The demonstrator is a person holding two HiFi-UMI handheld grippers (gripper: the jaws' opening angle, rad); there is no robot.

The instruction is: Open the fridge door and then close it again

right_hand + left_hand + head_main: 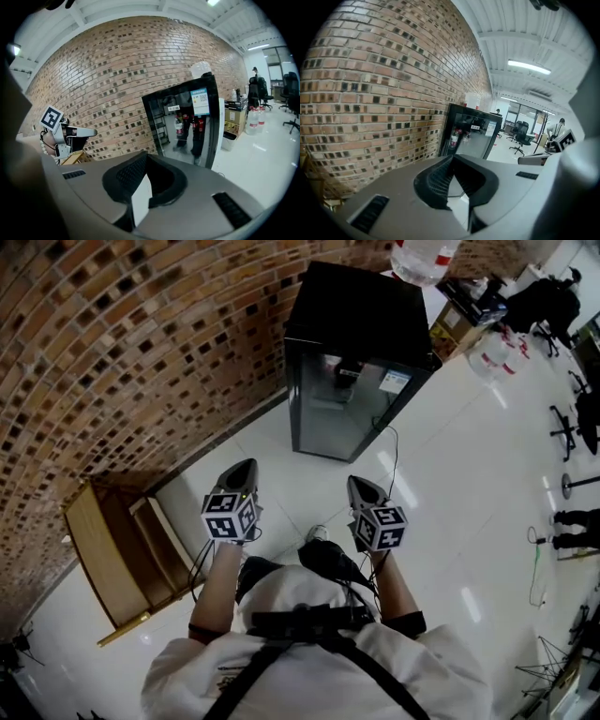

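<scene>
Mid-frame, the left hand-held gripper (246, 468) and the right hand-held gripper (357, 484) sit pinched together, empty; fridge (349, 367) upper centre, insides murky.

A mottled red-brown brick wall (141, 343) meets glossy white floor (469, 456), with what looks like a low wooden bench (94, 549) alongside

Glossy glass-fronted black fridge (352, 362), rough brick wall (122, 343), shiny tiled floor (469, 474).
</scene>
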